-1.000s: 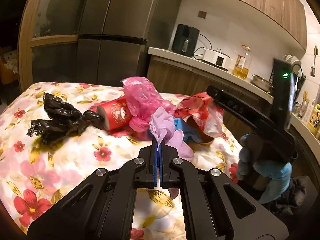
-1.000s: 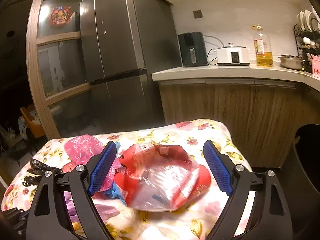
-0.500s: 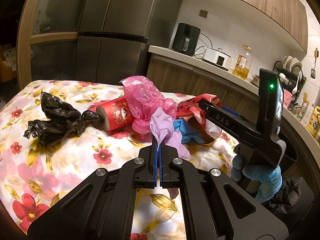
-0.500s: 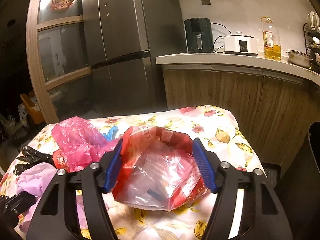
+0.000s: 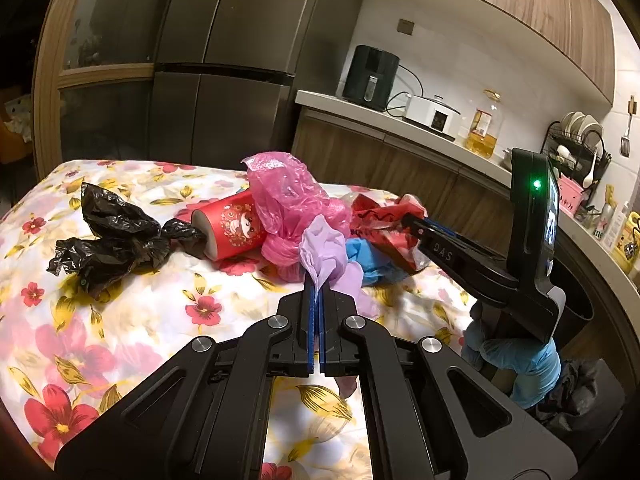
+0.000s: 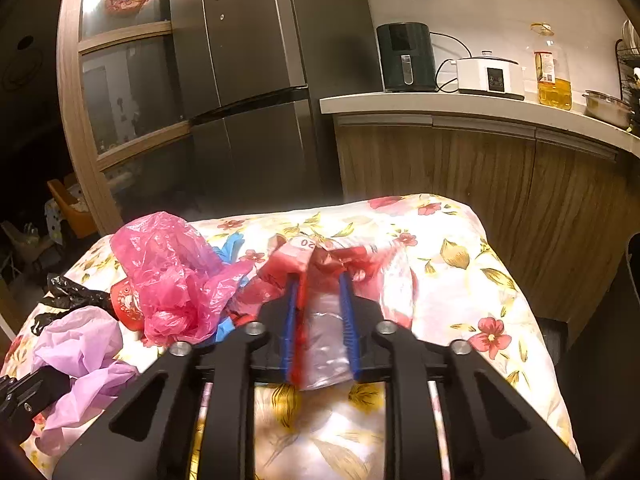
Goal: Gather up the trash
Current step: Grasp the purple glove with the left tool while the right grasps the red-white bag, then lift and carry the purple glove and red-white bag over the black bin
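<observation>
On the floral tablecloth (image 5: 132,320) lies a heap of trash. My left gripper (image 5: 316,280) is shut on a crumpled purple plastic bag (image 5: 322,252), also low left in the right wrist view (image 6: 80,344). My right gripper (image 6: 319,280) is closing its jaws on a red and clear plastic bag (image 6: 324,328), and the blue pads squeeze it from both sides. From the left wrist view the right gripper (image 5: 416,224) reaches into the red bag (image 5: 376,212), held by a blue-gloved hand (image 5: 520,360). A pink bag (image 5: 284,196), red cup (image 5: 234,226), black bag (image 5: 112,240) and blue glove (image 5: 368,260) lie in the heap.
A dark fridge (image 6: 260,80) stands behind the table. A wooden counter (image 6: 460,104) carries an air fryer (image 6: 406,56), a white cooker (image 6: 490,76) and an oil bottle (image 6: 554,72). A dark bin (image 5: 580,312) sits right of the table.
My right gripper has dropped toward the red and clear bag and its wide jaws have closed on it, crumpling it. The left gripper kept still with the purple bag.
</observation>
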### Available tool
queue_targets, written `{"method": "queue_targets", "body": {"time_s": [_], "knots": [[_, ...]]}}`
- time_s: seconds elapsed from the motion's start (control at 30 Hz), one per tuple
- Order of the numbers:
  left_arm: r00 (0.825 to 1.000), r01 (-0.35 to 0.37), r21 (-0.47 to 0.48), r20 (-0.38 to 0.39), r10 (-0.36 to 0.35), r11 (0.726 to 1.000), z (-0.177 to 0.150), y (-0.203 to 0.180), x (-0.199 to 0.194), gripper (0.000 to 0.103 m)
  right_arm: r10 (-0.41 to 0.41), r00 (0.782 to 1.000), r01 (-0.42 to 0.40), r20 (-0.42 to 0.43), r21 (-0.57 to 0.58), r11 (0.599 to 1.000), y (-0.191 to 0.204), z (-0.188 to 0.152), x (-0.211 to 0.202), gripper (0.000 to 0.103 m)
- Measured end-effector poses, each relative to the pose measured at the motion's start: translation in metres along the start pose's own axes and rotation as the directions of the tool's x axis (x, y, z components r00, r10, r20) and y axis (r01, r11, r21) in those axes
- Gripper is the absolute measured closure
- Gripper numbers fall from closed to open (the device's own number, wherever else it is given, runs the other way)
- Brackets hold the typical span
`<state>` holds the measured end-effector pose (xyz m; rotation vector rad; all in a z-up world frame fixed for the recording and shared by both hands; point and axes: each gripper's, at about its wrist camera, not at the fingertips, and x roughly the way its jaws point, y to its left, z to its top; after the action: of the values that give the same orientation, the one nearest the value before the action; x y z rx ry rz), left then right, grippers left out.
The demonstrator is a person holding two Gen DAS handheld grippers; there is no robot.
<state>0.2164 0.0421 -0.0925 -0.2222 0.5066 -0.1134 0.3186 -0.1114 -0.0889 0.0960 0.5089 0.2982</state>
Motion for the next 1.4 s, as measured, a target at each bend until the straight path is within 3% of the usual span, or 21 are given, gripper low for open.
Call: {"method": "queue_targets", "body": {"time_s": [0.43, 0.87, 1.4], "knots": [[1.000, 0.006, 0.014, 0.021, -0.006, 1.000, 0.007, -0.007, -0.008, 0.103, 0.006, 0.995, -0.010, 0.101, 0.040, 0.999, -0.007, 0.013, -0.039, 0.101], [0.998, 0.028, 0.032, 0.053, -0.029, 0.999, 0.012, -0.023, -0.024, 0.103, -0.055, 0.977, 0.039, 0.205, 0.078, 0.996, -0.027, 0.025, -0.095, 0.102], [0.990, 0.092, 0.118, 0.095, -0.103, 0.989, 0.026, -0.082, -0.037, 0.103, -0.092, 0.955, 0.064, 0.283, 0.107, 0.992, -0.051, 0.015, -0.168, 0.102]]}}
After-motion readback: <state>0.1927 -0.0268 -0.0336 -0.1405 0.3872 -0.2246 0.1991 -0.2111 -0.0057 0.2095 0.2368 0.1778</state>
